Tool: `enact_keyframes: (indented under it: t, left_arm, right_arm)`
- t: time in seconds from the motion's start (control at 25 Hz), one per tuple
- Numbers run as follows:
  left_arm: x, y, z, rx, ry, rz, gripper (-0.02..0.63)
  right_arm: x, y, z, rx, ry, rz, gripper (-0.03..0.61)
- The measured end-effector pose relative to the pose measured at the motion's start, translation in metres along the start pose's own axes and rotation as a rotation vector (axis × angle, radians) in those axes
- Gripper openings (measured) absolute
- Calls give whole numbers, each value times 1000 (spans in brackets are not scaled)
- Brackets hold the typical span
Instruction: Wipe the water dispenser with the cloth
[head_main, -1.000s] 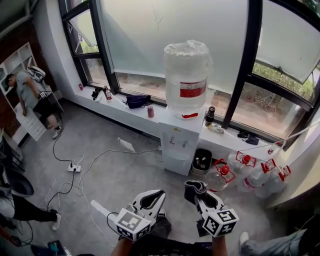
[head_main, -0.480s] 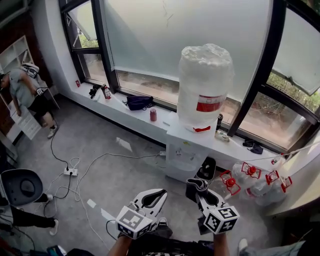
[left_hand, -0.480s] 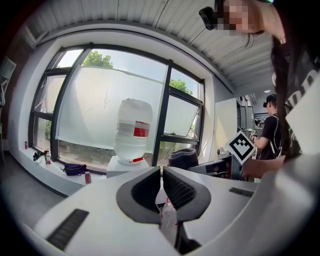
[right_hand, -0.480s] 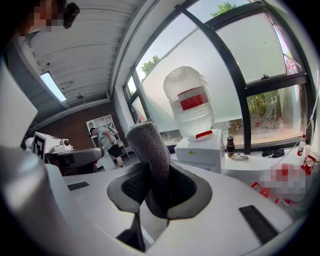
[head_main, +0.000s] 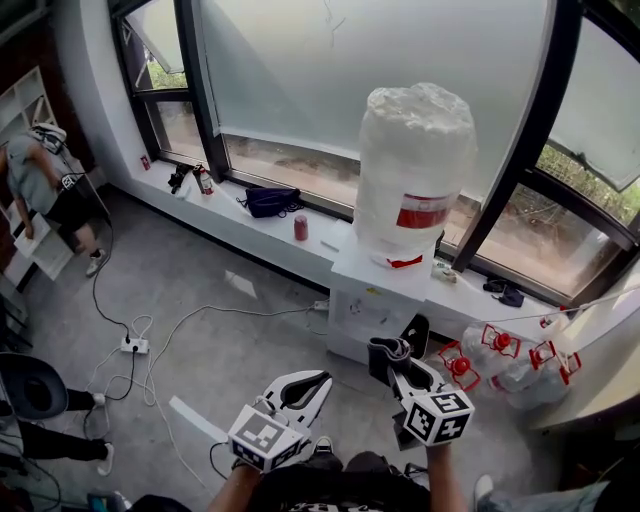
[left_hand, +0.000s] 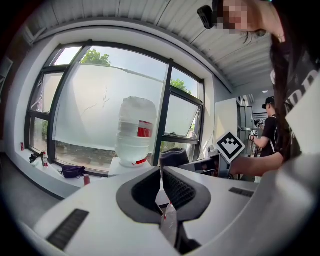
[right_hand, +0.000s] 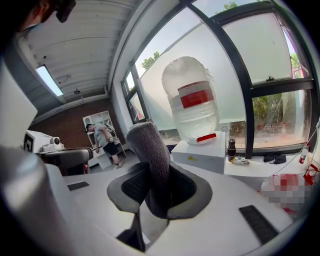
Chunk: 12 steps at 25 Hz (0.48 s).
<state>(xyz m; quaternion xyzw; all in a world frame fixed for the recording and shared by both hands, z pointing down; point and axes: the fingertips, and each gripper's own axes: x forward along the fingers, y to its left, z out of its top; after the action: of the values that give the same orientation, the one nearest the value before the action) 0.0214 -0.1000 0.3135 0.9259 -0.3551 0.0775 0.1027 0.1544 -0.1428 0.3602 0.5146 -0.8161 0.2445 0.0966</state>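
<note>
The white water dispenser (head_main: 375, 305) stands against the window ledge with a big plastic-wrapped water bottle (head_main: 415, 175) on top; it also shows in the left gripper view (left_hand: 134, 132) and the right gripper view (right_hand: 205, 152). My right gripper (head_main: 392, 362) is shut on a folded grey cloth (right_hand: 152, 155), held a short way in front of the dispenser. The cloth (head_main: 388, 352) sticks up between the jaws. My left gripper (head_main: 308, 386) hangs beside it, shut and empty, jaws touching.
Several empty water jugs with red handles (head_main: 500, 355) lie right of the dispenser. A black bin (head_main: 412, 335) sits beside it. Cables and a power strip (head_main: 128, 345) cross the floor at left. A person (head_main: 45, 185) stands far left. A dark bag (head_main: 268, 200) and can (head_main: 300, 228) rest on the ledge.
The view has drawn closer to the dispenser and tilted up a little. Both grippers keep their place and grip, the cloth still in the right one.
</note>
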Motion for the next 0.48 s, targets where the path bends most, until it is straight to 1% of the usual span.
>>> enact_keyframes:
  t: [0.2,0.32,0.48]
  left_arm:
    - [16,1,14,18,-24,13,20]
    - [22,5,20,25,-29,54,20]
    - [27,16,24,38,-26,123,20]
  right_arm:
    - [36,-14,29,-32,-10,17,100]
    - [65,-20,43,-38,3,51,100]
    - [109,-29,56,-15,18,76,100]
